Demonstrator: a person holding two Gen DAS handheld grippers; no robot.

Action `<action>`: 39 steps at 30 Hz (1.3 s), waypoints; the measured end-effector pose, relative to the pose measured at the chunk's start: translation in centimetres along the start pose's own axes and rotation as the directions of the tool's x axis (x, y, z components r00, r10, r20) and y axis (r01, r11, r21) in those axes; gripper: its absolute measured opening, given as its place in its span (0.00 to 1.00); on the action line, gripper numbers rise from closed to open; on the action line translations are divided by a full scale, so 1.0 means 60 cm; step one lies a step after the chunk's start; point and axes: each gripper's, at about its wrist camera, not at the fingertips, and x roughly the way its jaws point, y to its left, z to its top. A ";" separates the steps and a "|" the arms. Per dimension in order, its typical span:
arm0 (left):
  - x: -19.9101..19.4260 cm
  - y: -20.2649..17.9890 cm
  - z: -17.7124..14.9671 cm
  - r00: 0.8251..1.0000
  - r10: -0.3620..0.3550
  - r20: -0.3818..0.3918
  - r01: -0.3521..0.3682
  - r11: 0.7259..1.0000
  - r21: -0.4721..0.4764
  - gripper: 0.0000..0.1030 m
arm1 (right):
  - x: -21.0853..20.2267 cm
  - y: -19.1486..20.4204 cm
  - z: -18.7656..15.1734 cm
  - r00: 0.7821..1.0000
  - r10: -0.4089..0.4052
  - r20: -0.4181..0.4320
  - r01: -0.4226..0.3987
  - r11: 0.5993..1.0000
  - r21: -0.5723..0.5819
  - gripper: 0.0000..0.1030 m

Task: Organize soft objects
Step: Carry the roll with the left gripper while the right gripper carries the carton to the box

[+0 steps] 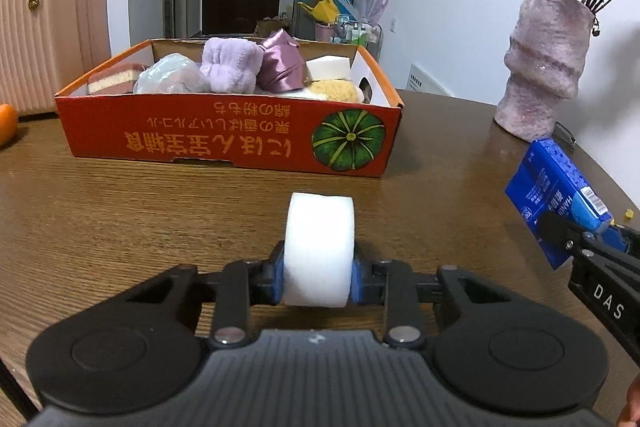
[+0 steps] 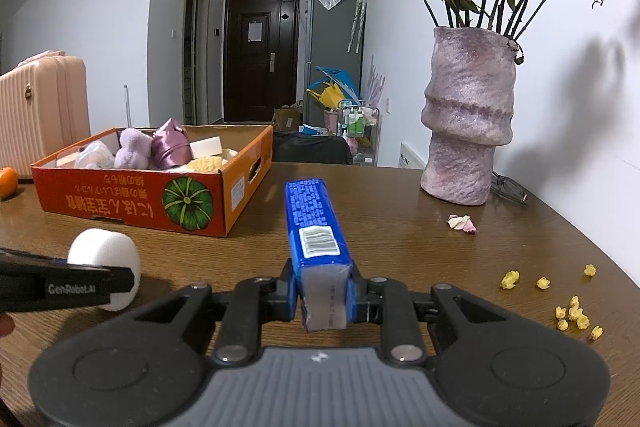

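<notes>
The white round foam sponge [image 1: 319, 247], thick and smooth-sided, stands on edge over the brown wood-grain table [image 1: 120, 211], pinched between the blue pads of the left gripper [image 1: 319, 277], whose jaws have closed on its flat faces. Beyond sits the orange cardboard box [image 1: 224, 135] filled with soft things, a dark door behind. The right gripper [image 2: 322, 297] clamps a blue wrapped tissue pack [image 2: 316, 239] beside a lilac vase [image 2: 466, 119].

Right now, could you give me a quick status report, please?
Left gripper shut on white sponge. Right gripper shut on blue pack. Orange box ahead, partly filled. Nothing blocking.
</notes>
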 end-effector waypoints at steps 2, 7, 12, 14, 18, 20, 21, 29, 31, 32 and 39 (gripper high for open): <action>-0.005 0.002 0.001 1.000 -0.013 0.008 0.013 1.000 0.000 0.29 | 0.000 0.000 0.000 1.000 0.000 0.000 0.000 1.000 0.000 0.21; -0.024 0.004 0.004 0.998 -0.029 0.055 0.028 0.999 0.021 0.29 | -0.001 0.001 0.000 1.000 0.002 0.009 -0.002 1.000 0.001 0.21; -0.036 0.015 0.009 0.995 -0.017 0.094 0.015 1.000 0.028 0.29 | -0.005 0.004 0.000 1.000 0.002 0.026 -0.002 1.000 0.000 0.21; -0.039 0.022 0.012 0.995 -0.020 0.101 0.018 1.000 0.020 0.29 | -0.007 0.006 0.000 0.999 0.003 0.034 -0.003 1.000 0.003 0.21; -0.045 0.038 0.020 0.993 -0.020 0.119 0.020 1.000 0.001 0.29 | -0.011 0.013 0.000 0.999 0.009 0.045 -0.009 1.000 0.002 0.21; -0.047 0.045 0.023 0.992 -0.017 0.128 0.018 1.000 -0.008 0.29 | -0.011 0.016 0.001 0.999 0.012 0.047 -0.013 1.000 0.006 0.21; -0.048 0.049 0.025 0.991 -0.015 0.133 0.017 1.000 -0.012 0.29 | -0.011 0.018 0.001 0.999 0.013 0.049 -0.014 1.000 0.011 0.21; -0.056 0.078 0.046 0.984 -0.004 0.178 0.012 0.999 -0.043 0.29 | -0.013 0.037 0.011 0.996 0.027 0.083 -0.032 0.998 0.054 0.21; -0.059 0.086 0.053 0.981 -0.002 0.192 0.012 0.999 -0.051 0.29 | -0.011 0.046 0.015 0.995 0.031 0.092 -0.037 0.997 0.065 0.21; -0.061 0.090 0.056 0.980 -0.001 0.199 0.012 0.998 -0.055 0.29 | -0.011 0.050 0.017 0.995 0.033 0.097 -0.040 0.997 0.069 0.21; -0.064 0.123 0.077 0.973 0.013 0.230 0.009 0.996 -0.093 0.29 | 0.002 0.090 0.035 0.991 0.049 0.128 -0.060 0.995 0.082 0.21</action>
